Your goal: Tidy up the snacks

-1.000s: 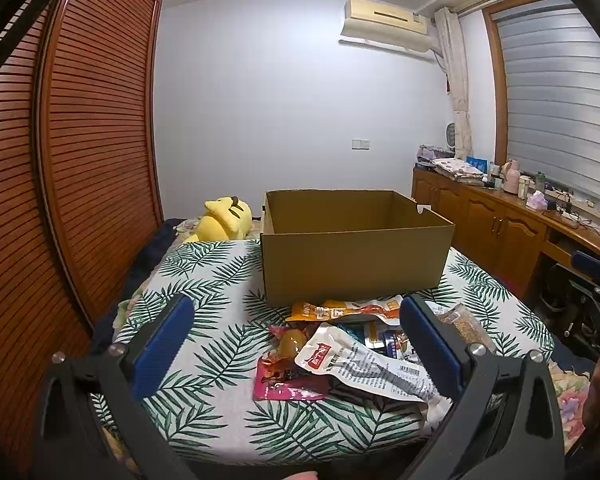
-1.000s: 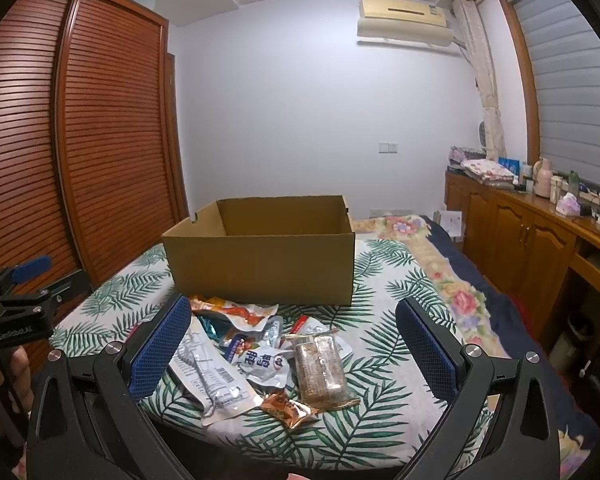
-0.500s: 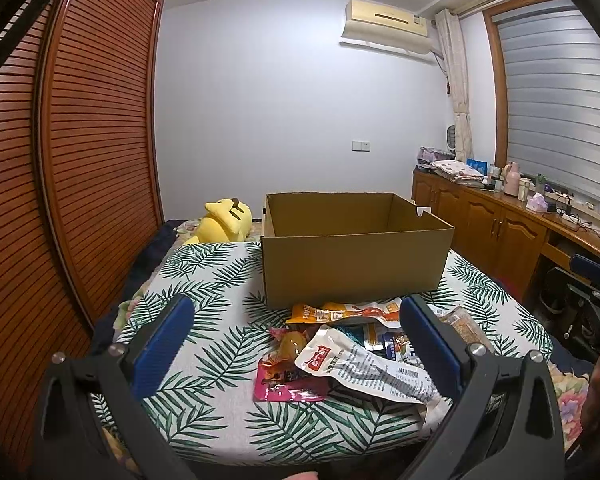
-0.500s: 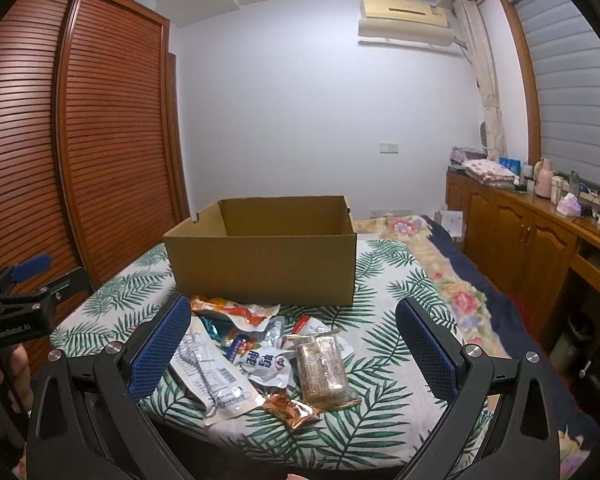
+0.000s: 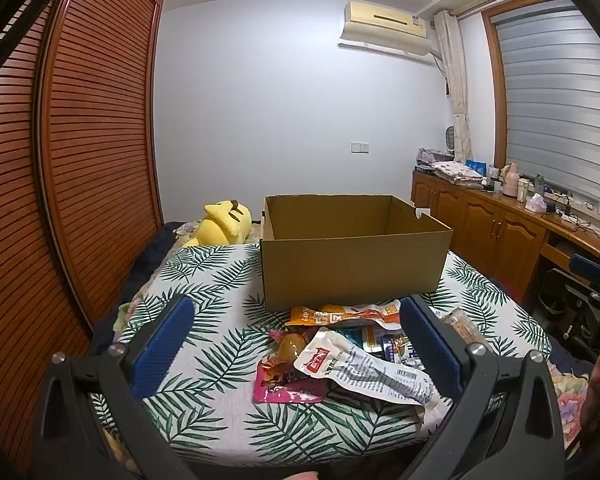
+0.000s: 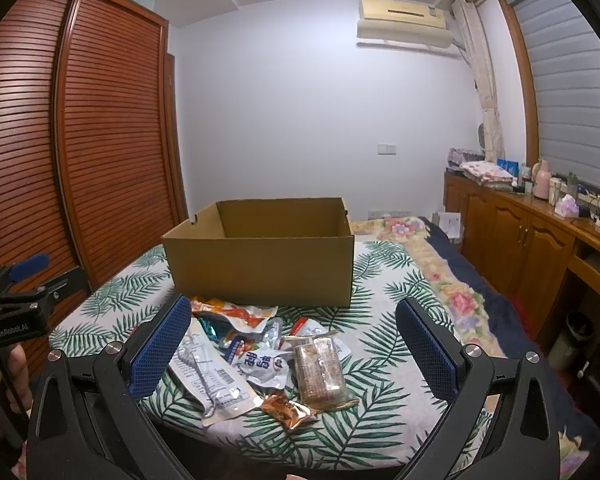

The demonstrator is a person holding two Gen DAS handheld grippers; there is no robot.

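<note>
An open brown cardboard box [image 5: 352, 264] [image 6: 260, 268] stands on a leaf-print cloth. In front of it lies a pile of snack packets: a white packet [image 5: 364, 368] [image 6: 208, 380], an orange packet [image 5: 348, 314] [image 6: 236, 312], a pink packet [image 5: 288, 380], a clear-wrapped brown bar [image 6: 320, 368] and a small copper packet [image 6: 288, 408]. My left gripper [image 5: 296, 340] is open and empty, held above the near edge of the pile. My right gripper [image 6: 294, 340] is open and empty, also near the pile.
A yellow plush toy [image 5: 222, 224] lies left of the box. A slatted wooden wardrobe [image 5: 60, 184] fills the left side. A wooden cabinet [image 6: 532, 240] with clutter runs along the right wall. The other gripper shows at each view's edge [image 5: 596, 292] [image 6: 20, 300].
Both views have shifted very slightly. The snacks and the box have not moved, and both grippers stay open.
</note>
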